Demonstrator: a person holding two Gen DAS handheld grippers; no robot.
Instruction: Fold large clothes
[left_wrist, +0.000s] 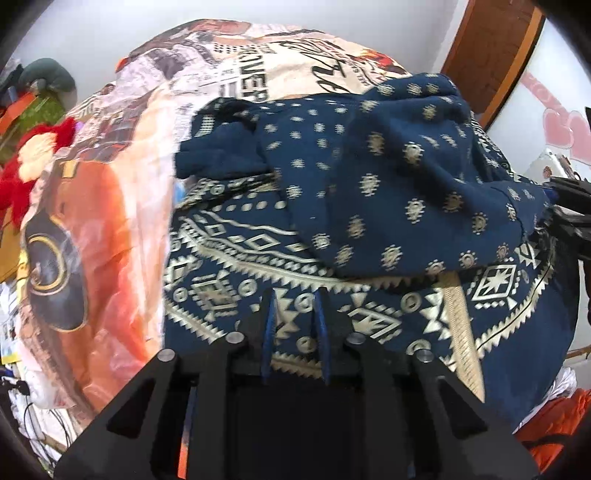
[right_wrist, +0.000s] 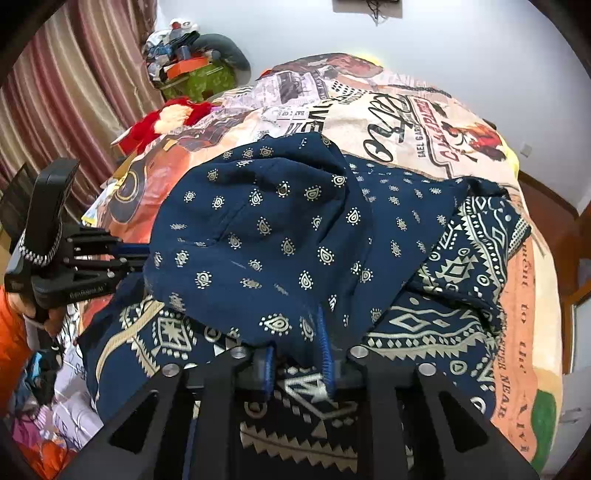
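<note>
Since the navy printed garment (right_wrist: 280, 229) drapes in soft folds on the bed (right_wrist: 406, 110), it looks light, limp; grip hems. Right tool (right_wrist: 295, 354) pinches a fold at lower centre; left tool (left_wrist: 295, 310) spread, empty.

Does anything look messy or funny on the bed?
Yes. The blue patterned garment is not flat: it lies bunched and rumpled on the printed bedspread, its dotted part heaped over its zigzag border. A red fluffy toy lies at the bed's far left edge. Nothing looks torn or spilled.
</note>
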